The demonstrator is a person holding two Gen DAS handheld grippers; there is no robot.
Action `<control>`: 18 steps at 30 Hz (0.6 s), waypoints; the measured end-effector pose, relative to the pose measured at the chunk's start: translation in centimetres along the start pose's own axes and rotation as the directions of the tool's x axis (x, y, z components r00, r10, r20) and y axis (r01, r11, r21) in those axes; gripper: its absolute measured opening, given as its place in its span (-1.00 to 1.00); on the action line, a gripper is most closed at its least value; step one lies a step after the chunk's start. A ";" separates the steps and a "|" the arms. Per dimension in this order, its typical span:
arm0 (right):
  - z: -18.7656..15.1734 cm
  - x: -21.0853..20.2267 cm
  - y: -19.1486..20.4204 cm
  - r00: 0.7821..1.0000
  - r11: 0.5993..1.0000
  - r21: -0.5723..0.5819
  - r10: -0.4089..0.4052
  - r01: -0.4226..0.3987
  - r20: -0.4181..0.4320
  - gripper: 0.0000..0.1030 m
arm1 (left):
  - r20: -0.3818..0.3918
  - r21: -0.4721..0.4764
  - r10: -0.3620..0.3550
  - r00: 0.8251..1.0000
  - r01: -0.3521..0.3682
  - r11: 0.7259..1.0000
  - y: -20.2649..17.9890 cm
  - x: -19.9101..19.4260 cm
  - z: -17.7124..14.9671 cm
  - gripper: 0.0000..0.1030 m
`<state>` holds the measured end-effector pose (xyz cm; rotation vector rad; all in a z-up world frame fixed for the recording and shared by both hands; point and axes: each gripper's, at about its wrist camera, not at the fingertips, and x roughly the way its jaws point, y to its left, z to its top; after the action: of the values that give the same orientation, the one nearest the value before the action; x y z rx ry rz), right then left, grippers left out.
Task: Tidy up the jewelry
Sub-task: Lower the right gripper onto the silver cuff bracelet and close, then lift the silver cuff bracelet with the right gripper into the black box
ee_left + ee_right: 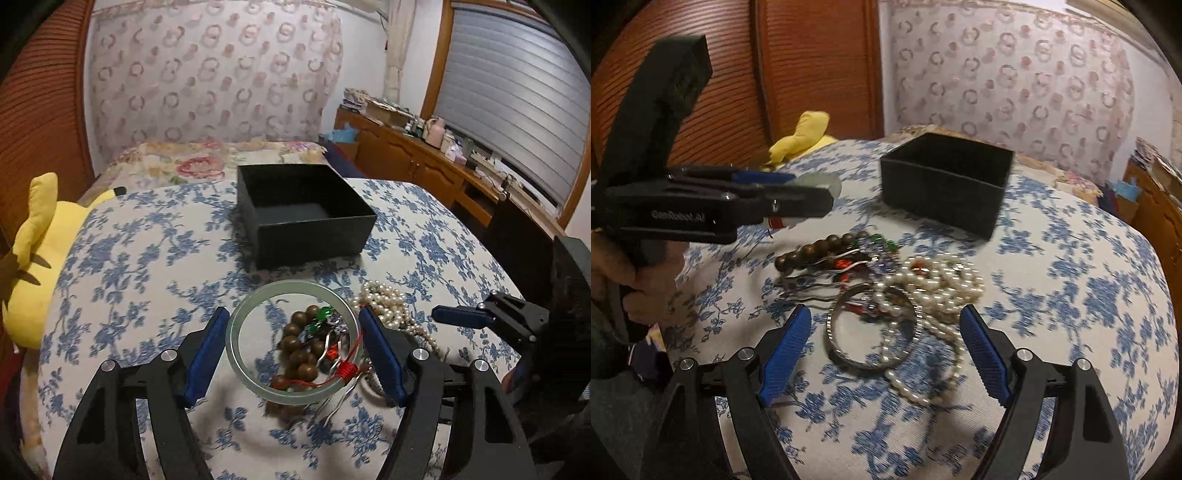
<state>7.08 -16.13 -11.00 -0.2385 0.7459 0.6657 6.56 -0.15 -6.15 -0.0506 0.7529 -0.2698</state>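
Hard to read from here: the heap under my left gripper (293,354) is tangled, and I can't separate the red cord, silver wire bits and green beads. In the right wrist view the heap's middle is motion-blurred too.

Left gripper is pinching the pale green bangle (236,325); its blue pads touch the rim on both sides, and in the right wrist view the bangle (820,184) sits lifted off the cloth between those fingers. Through the ring I see the brown bead bracelet (299,350), lower, on the bedspread (129,280).

Right gripper (884,354) is spread wide, nothing in it. The silver bangle (834,343) lies between its fingers w/ the pearl strand (938,284) draped over it, trailing toward the right pad.

Black box (306,218) is well ahead of both grippers, open-topped; its interior is too dark to read.
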 end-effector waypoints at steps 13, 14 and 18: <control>0.1 2.6 1.3 0.994 0.996 -0.080 -0.047 0.039 -0.100 0.23 | -0.002 -0.017 -0.005 1.000 0.005 1.000 0.9 -0.2 -1.0 0.33; 0.0 2.5 1.3 0.994 0.996 -0.083 -0.047 0.039 -0.099 0.23 | -0.002 -0.018 -0.004 1.000 0.004 1.000 0.9 -0.2 -1.2 0.33; -0.3 1.8 0.9 0.996 0.997 -0.067 -0.035 0.029 -0.082 0.23 | 0.005 -0.026 -0.003 1.000 0.004 1.000 1.4 -0.5 -1.3 0.33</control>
<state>7.37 -14.74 -12.41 -0.3395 0.7987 0.6536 5.59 1.36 -6.96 -0.0772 0.7515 -0.2632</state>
